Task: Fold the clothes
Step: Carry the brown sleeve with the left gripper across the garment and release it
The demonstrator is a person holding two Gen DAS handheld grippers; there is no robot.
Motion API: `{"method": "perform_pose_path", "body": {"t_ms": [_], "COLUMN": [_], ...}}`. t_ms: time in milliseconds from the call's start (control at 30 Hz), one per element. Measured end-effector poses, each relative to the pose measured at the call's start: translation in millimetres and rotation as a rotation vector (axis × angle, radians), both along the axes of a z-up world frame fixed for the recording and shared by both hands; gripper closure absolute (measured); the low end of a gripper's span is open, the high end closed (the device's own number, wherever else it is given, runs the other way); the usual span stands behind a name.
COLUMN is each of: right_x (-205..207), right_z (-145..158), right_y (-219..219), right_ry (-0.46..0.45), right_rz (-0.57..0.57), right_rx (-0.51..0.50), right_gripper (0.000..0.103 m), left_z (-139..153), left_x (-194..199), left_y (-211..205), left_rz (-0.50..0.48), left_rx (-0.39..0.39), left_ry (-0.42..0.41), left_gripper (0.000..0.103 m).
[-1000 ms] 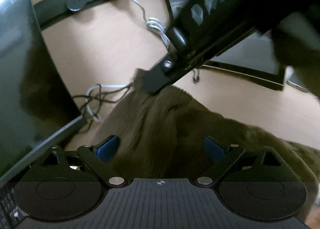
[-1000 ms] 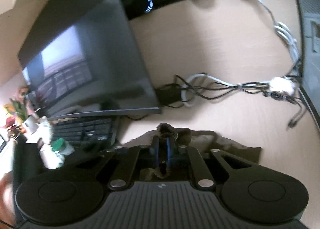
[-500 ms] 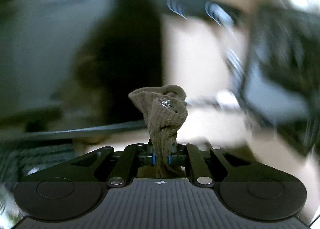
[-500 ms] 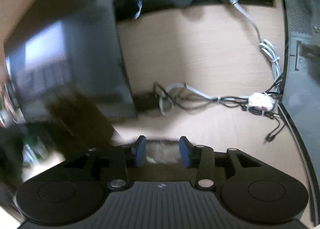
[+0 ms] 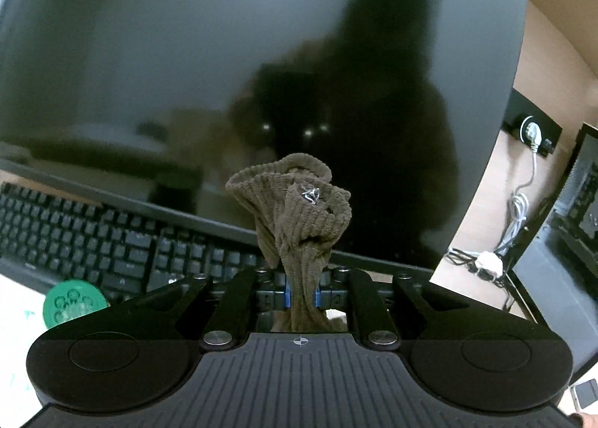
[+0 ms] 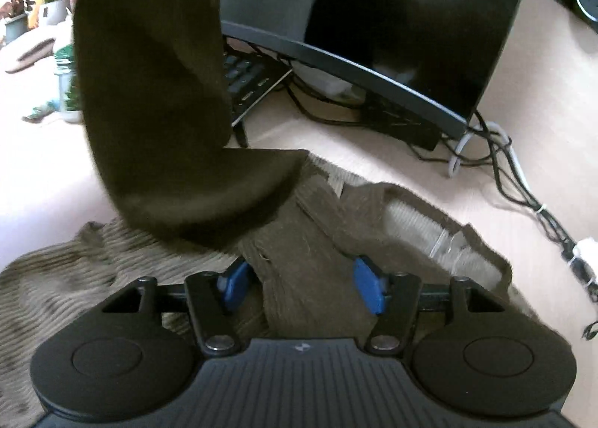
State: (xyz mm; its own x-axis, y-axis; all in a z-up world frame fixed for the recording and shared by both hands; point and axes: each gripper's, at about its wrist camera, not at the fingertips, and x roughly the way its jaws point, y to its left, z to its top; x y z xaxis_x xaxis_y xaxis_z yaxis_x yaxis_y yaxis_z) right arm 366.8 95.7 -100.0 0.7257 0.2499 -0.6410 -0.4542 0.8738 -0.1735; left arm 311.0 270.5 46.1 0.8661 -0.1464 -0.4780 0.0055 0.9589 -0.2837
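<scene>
While the left gripper point(image 5: 301, 295) pinches a bunched end of the brown corduroy garment point(image 6: 299, 263) and holds it up in front of the monitor point(image 5: 187, 73), the right gripper point(image 6: 302, 284) hangs with its fingers spread just over the cloth that lies on the desk point(image 6: 373, 151), gripping nothing.

To do this step well, I judge the lifted end should be carried over in one smooth arc and laid flat on the resting part, edges matched. The right gripper could press the fold line so the lower layer does not slide.

Most of the garment lies on the desk in front of the monitor. Its long axis seems to run along the monitor's lower edge, and the pale inner lining point(image 6: 422, 230) shows toward the cables point(image 6: 504, 166). A hanging strip rises from the cloth to the upper left, beside the monitor.
</scene>
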Motion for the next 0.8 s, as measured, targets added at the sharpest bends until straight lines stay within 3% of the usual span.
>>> {"method": "perform_pose_path", "body": {"t_ms": [200, 267, 400, 500, 567, 667, 800], "right_x": [8, 8, 13, 16, 8, -17, -44], "right_z": [62, 82, 63, 26, 25, 55, 89], "right_y": [-43, -44, -15, -5, -21, -68, -146], "right_ry": [-0.048, -0.078, -0.024, 0.078, 0.100, 0.001, -0.102], "right_rz": [-0.156, -0.141, -0.045, -0.006, -0.025, -0.079, -0.256], "right_rx": [0.215, 0.264, 0.246, 0.236, 0.292, 0.354, 0.377], "right_gripper": [0.086, 0.086, 0.084, 0.076, 0.069, 0.041, 0.038], "left_z": [-2, -1, 2, 6, 9, 18, 25], "left_x": [-9, -8, 1, 8, 10, 13, 28], "left_y": [27, 31, 23, 12, 5, -15, -73], "left_rz": [0.034, 0.038, 0.029, 0.022, 0.015, -0.023, -0.175], "left_rx": [-0.018, -0.040, -0.063, -0.051, -0.032, -0.008, -0.038], "left_ry": [-0.014, -0.017, -0.021, -0.018, -0.021, -0.063, -0.098], "left_gripper": [0.091, 0.091, 0.091, 0.091, 0.091, 0.091, 0.091]}}
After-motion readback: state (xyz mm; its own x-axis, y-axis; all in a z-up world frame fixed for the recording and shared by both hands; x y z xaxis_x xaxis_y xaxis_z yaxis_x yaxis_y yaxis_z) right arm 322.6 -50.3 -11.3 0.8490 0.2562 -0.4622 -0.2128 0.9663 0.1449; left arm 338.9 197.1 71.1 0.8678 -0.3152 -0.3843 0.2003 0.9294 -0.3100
